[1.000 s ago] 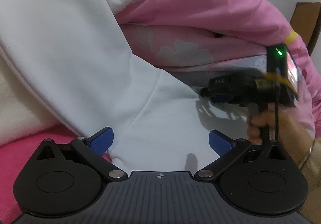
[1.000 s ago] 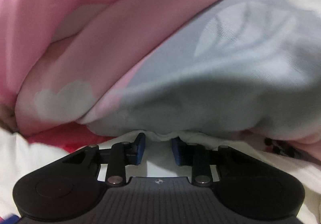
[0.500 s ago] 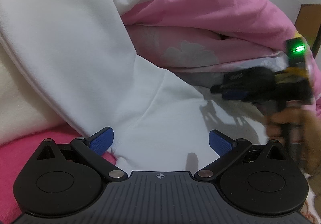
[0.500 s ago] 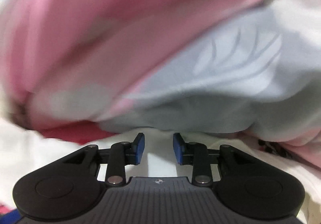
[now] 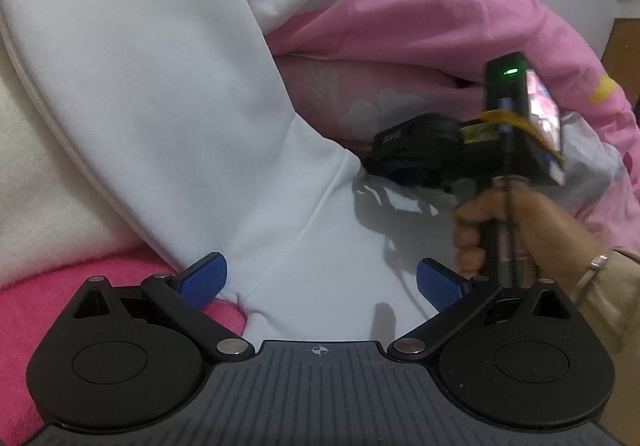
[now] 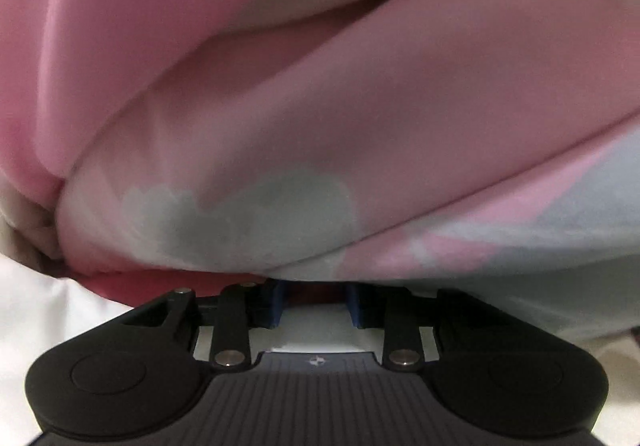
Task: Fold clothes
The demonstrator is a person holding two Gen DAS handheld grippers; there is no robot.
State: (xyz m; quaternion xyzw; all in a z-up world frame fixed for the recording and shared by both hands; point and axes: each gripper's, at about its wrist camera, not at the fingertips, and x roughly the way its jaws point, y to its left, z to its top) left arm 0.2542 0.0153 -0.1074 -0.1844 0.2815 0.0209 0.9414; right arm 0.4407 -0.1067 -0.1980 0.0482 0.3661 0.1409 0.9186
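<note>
The white smooth-knit garment [image 5: 208,134] lies spread on the bed in front of me, one long sleeve or panel running up to the left and its seamed body coming down between my left gripper's fingers; I judge it is laid flat like this so its edges can be found and folded over. My left gripper [image 5: 320,282] sits low over its near edge with the blue pads wide apart and nothing pinched, the cloth merely passing beneath them. My right gripper [image 6: 316,304], held in the hand [image 5: 516,230], is pushed in where the garment's far edge meets the heaped pink and grey printed duvet [image 5: 420,34], presumably hunting for that edge. Its jaws stand partly apart, a pale strip of cloth lying between them, but the duvet overhangs the tips, so I cannot tell whether they grip anything. The garment's far edge is hidden under the duvet.
</note>
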